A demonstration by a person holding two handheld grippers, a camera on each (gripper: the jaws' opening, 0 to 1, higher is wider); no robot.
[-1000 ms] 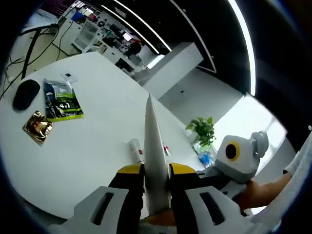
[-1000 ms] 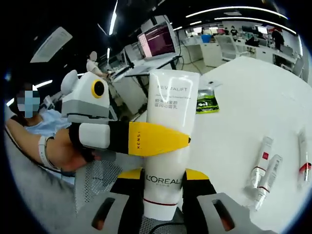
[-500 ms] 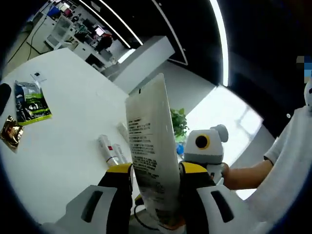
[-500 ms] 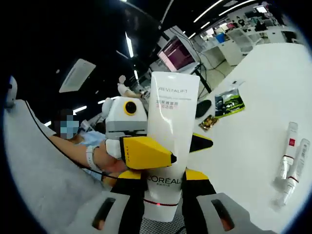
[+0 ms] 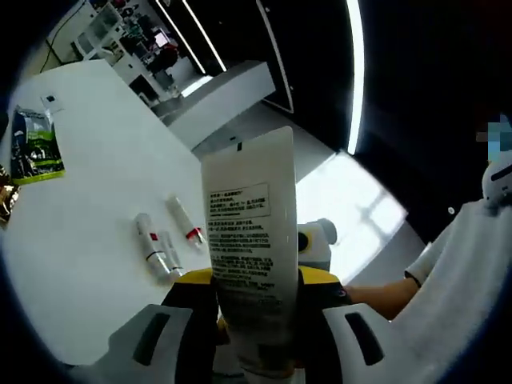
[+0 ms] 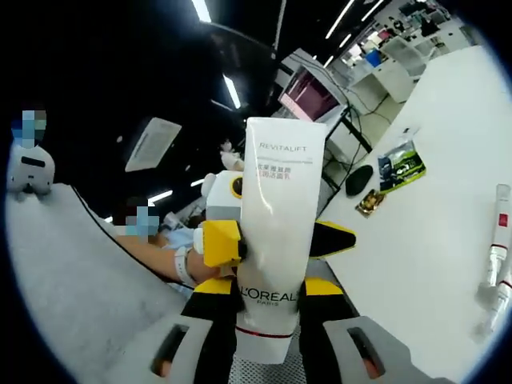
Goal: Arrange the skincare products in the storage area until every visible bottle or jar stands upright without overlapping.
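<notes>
We've got the white tube pinched by both grippers, right gripper w/ jaws at its lower end, left gripper across its middle, long axis up along the jaws, above the table.

Both views look close along a shared white tube, from opposite faces, table beyond.
</notes>
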